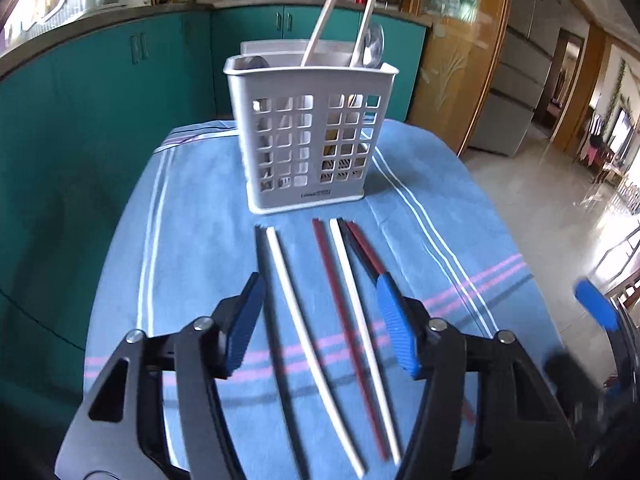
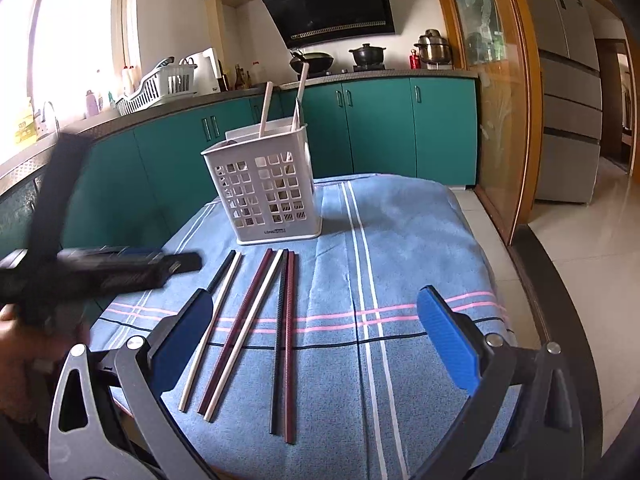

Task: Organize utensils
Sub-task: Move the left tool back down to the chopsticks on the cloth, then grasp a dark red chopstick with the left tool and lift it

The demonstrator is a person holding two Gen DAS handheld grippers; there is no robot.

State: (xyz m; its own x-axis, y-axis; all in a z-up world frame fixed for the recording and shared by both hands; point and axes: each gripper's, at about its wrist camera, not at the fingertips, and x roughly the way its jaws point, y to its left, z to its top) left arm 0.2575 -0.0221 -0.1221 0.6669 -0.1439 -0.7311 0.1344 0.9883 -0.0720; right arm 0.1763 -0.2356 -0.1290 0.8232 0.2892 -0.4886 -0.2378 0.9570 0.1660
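Left tongs (image 1: pixel 320 320) part-open, empty, astride chopsticks (image 1: pixel 348 292) lying on worktop cloth (image 1: pixel 192 248) before basket (image 1: pixel 308 128). Right tongs (image 2: pixel 316 344) wide, empty. Step: pick-up approach. Next: lower, pinch one pair.

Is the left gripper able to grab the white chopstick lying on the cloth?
Probably yes. The left gripper is open with the white chopstick lying between its jaws, and nothing covers it. A black chopstick sits close beside it, though.
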